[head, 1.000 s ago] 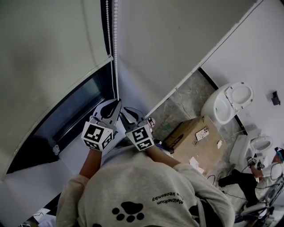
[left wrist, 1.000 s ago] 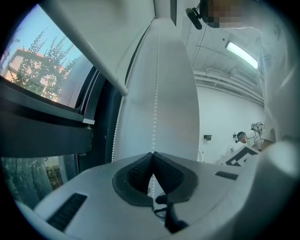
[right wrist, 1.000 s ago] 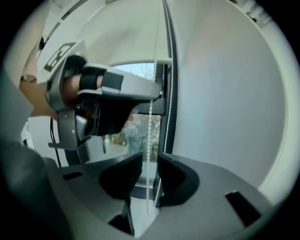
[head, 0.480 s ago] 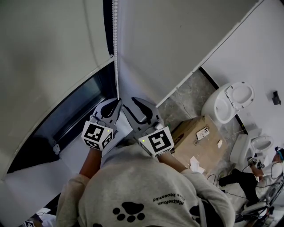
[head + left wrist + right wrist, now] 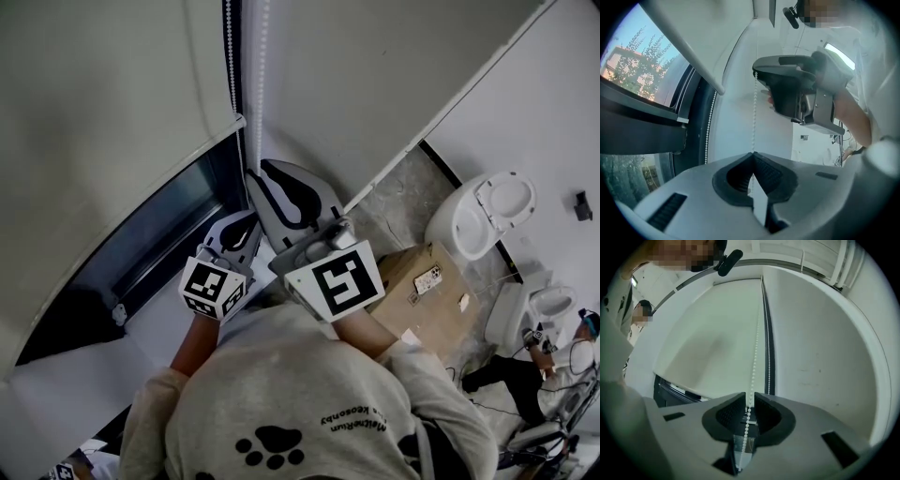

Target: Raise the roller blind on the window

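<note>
Right gripper (image 5: 258, 172) risen along bead chain (image 5: 261, 84) since earlier frame, now above left gripper (image 5: 246, 223). Its jaws just been closing, chain between them, slim gap left, likely not yet pinching. Left gripper clenched on same chain lower down. Roller blind (image 5: 112, 103) covers upper window (image 5: 159, 239). Best move: complete right pinch before left lets go, then pull straight down along chain, no slack.

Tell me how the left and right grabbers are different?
The left gripper is clamped shut on the bead chain; the right gripper has just been closing, yet its jaws stand apart around it. The right gripper sits higher up the chain than the left. Both line up on that chain.
</note>
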A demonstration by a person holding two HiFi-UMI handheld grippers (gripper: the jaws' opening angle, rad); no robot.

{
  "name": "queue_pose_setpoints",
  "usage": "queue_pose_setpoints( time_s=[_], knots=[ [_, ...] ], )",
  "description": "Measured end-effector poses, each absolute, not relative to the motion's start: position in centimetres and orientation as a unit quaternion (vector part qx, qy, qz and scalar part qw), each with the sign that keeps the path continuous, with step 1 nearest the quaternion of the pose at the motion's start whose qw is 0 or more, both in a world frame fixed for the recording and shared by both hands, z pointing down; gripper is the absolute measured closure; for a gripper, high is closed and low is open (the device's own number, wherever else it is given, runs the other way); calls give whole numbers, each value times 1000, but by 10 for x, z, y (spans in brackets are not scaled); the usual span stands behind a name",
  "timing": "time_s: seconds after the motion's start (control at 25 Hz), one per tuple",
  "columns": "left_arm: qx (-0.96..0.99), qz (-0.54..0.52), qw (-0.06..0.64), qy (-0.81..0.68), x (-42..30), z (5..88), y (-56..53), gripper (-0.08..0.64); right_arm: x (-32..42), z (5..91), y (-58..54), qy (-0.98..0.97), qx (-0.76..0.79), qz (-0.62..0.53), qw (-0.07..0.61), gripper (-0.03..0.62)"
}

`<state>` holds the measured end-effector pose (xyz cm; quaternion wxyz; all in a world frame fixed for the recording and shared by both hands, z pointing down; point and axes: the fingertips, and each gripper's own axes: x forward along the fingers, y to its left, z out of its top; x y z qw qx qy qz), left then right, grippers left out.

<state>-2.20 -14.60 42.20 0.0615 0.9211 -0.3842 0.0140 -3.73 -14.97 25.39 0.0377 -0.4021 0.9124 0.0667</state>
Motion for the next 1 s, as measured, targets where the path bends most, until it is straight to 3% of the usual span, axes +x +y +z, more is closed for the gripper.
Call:
queue_pose_setpoints(
  time_s=[0.24, 1.0],
  knots=[
    [921, 14, 62, -384, -24, 423, -145, 552, -38, 258, -153, 914, -402, 43, 27, 575],
    [916, 59, 75, -389, -29, 478, -145, 552, -46, 310, -151, 916, -400, 11, -10, 580]
  ],
)
